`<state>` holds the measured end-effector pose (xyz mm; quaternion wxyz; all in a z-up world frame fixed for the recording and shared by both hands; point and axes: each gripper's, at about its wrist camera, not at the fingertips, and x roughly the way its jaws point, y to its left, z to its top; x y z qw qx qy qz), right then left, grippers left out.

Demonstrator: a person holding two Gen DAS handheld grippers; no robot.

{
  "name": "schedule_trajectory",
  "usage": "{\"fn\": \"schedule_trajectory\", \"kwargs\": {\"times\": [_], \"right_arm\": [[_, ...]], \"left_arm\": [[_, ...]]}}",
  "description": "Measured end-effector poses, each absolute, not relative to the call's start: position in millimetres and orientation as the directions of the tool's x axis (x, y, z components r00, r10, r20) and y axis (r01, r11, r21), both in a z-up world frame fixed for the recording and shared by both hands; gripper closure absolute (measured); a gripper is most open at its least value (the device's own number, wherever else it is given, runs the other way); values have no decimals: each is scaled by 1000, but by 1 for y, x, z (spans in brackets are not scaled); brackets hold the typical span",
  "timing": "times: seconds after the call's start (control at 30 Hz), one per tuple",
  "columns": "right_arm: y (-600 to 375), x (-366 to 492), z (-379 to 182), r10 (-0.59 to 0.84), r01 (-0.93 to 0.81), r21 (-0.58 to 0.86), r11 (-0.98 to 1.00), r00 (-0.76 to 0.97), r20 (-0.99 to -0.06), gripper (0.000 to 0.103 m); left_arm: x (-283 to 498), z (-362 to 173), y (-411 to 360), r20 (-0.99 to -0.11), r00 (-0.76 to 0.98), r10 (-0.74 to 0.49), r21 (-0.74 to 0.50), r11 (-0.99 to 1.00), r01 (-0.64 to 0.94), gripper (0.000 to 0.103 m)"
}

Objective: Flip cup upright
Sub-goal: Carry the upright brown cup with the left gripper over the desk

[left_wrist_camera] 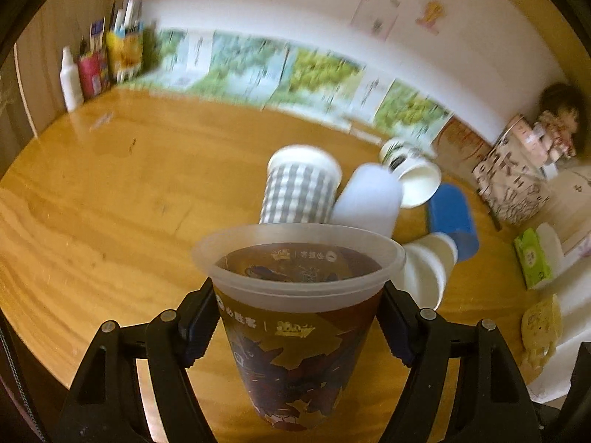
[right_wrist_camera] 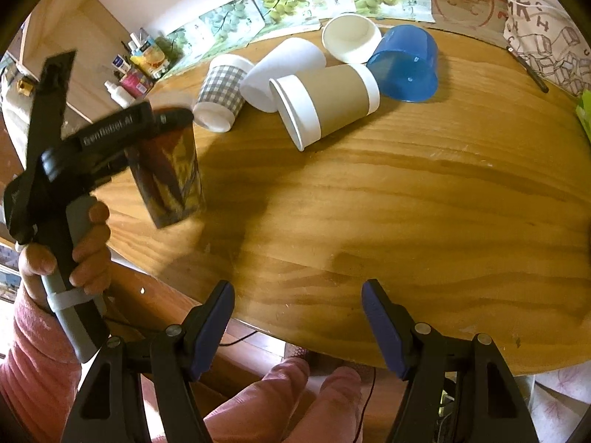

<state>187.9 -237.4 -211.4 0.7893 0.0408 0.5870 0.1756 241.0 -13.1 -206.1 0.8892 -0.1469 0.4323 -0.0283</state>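
My left gripper point(left_wrist_camera: 297, 317) is shut on a translucent plastic cup with a brown and gold printed sleeve point(left_wrist_camera: 295, 325). The cup is mouth up, slightly tilted, held above the wooden table point(left_wrist_camera: 110, 203). The right wrist view shows this cup point(right_wrist_camera: 170, 177) in the left gripper point(right_wrist_camera: 147, 125) at the table's left edge, its base a little above the wood. My right gripper point(right_wrist_camera: 297, 317) is open and empty over the table's near edge.
Several cups lie on their sides at the back: a grey checked cup point(right_wrist_camera: 221, 92), a white cup point(right_wrist_camera: 280, 72), a brown-sleeved paper cup point(right_wrist_camera: 325, 99), a white cup with its mouth showing point(right_wrist_camera: 351, 37) and a blue plastic cup point(right_wrist_camera: 406, 62). Bottles and boxes point(right_wrist_camera: 136, 62) stand far left.
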Motion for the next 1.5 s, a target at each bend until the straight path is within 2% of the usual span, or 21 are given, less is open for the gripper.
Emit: {"fn": "schedule_trajectory", "kwargs": {"times": [0.27,0.87,1.27,1.5], "right_arm": [[-235,187,-216,308,-262,243,934,245,-919,31],[-251,190,-226,276,-214,220,952,282,-919,31],[-249,192,-231,273,-208,220,953,277,-921,31],[-247,189,-232,270,-209,218,953,267,-925,31]], "left_arm": [[224,-190,-29,-620,776,-114,-196,981,-12,25],[189,-208,-55,-460,888,23,-54,997,-54,24],[178,-223,-66,-426,904,21,2,1000,-22,24],[166,-222,-66,-454,891,3,7,1000,0,23]]}}
